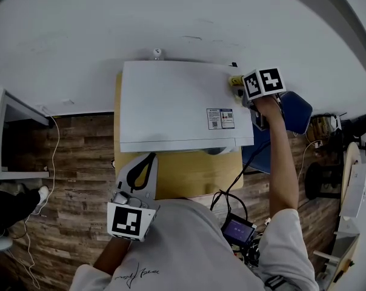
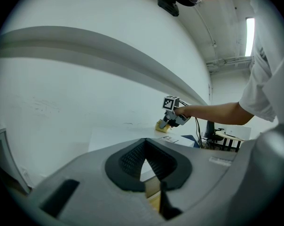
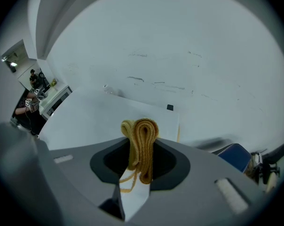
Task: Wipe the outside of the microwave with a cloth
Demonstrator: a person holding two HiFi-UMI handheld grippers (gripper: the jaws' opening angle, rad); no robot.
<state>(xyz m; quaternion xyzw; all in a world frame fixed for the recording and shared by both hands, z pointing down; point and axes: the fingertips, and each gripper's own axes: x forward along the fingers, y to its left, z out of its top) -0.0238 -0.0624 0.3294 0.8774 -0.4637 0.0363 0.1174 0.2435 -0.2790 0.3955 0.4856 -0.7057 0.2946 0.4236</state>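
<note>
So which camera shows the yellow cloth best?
The right gripper view: the folded yellow cloth fills the centre, clamped between the jaws. The head view shows a sliver, the left gripper view a speck.

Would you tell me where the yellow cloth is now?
In the head view, the cloth sits on the microwave's far right corner, held by the right gripper.

We found the microwave (image 1: 171,108) top bare from its left edge to the far right corner, where our right gripper (image 1: 239,87) held the cloth (image 1: 234,80). The wall (image 1: 171,23) closed off the back and a blue chair (image 1: 298,111) crowded the right side. In front a strip of table (image 1: 195,174) lay free, a cable (image 1: 230,188) hanging past its right end.
</note>
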